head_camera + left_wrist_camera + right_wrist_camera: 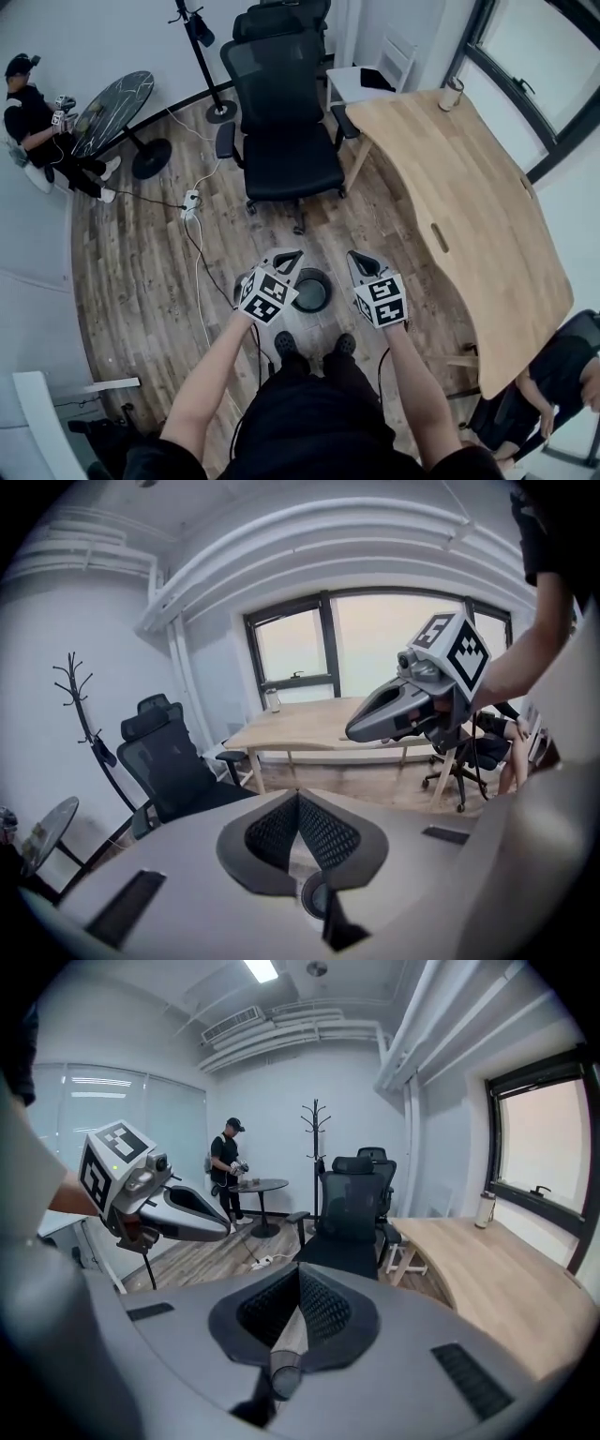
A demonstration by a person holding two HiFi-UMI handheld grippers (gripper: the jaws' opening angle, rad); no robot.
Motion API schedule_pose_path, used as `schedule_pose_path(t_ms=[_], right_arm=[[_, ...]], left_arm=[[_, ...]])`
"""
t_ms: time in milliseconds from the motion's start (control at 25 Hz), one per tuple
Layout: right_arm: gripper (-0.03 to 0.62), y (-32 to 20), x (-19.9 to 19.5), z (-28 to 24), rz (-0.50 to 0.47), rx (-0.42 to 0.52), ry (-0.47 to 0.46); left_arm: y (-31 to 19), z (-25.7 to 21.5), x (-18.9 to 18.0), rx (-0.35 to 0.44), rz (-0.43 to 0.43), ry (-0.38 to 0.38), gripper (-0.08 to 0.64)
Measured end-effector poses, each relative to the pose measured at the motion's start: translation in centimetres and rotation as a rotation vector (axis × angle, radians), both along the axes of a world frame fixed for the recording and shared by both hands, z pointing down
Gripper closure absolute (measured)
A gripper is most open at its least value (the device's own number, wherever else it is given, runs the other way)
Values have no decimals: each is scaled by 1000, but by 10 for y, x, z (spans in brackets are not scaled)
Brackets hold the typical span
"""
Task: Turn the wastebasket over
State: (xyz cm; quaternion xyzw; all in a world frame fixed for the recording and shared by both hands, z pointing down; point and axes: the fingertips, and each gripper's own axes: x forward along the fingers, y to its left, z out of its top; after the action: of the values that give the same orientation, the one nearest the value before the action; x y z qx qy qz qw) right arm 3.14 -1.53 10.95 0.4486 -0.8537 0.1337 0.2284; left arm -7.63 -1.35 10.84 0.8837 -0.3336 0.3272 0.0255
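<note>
Seemingly upright wastebasket (311,291) (mouth upward)

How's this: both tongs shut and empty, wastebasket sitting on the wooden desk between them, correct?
No: the wastebasket sits on the floor, not the desk, as the head view shows. Left tongs and right tongs are shut and empty, with it between them.

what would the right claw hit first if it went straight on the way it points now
Probably the black office chair, dead ahead of the shut right claw; depth is unclear, so the floor before it is possible.
</note>
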Motion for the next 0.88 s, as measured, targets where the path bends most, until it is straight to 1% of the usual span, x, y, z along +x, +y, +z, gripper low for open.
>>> schedule_pose_path(t_ms=[200,400,640,760,880], right_arm=[[560,-13,-10,-47,14,82,2],[560,-17,-27,-83,0,156,28],[560,-19,-39,-102,24,190,27],[560,-23,-42,-106,46,194,23],[560,-27,-46,-111,51,206,42]], left_arm=[[-15,-53,-15,62,-32,124,545],[-23,-83,-24,109,-26,171,545],[-28,-101,-31,103,-31,260,545],[-30,-102,-33,99,-23,269,545],[-35,-105,-35,94,-17,277,545]])
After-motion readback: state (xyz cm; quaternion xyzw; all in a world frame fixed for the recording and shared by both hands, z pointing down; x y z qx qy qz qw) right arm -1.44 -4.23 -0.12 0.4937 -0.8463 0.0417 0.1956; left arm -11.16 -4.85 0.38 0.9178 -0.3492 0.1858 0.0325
